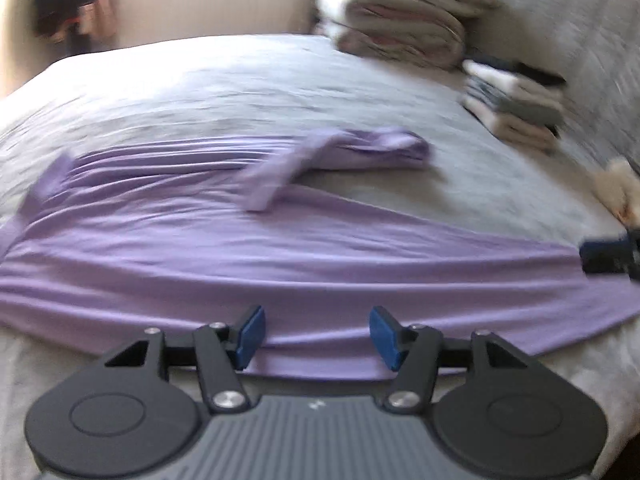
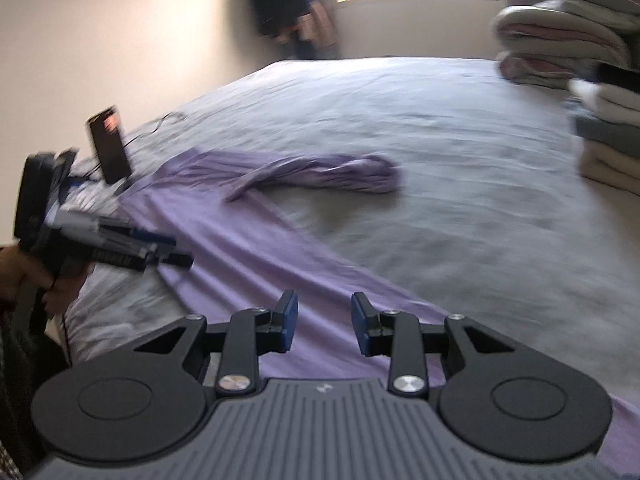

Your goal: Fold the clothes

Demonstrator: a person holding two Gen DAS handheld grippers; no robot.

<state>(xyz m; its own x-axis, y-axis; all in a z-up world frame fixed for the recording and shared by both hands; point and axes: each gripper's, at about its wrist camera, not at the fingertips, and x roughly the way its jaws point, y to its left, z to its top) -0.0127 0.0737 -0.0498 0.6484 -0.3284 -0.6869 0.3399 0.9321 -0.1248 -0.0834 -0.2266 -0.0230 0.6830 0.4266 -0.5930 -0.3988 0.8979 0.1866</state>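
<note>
Left wrist view: both tongs, left [image 1: 317, 334] and right [image 2: 324, 322], spread, gripping nothing, over the lilac garment [image 1: 240, 248] at the bed's [image 1: 240, 80] near edge; pinch the hem evenly.

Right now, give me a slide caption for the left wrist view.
Left gripper, jaws open, over the hem of a lilac garment spread on a grey bed, folded laundry stacked behind.

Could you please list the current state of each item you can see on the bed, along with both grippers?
Purple garment: spread on the bed, one sleeve bunched, not folded.
Left gripper: open, empty, over the garment's near edge.
Right gripper: open, empty, above the garment.
Folded clothes stack: piled, folded.
Bedding pile: stacked at the far corner.
</note>
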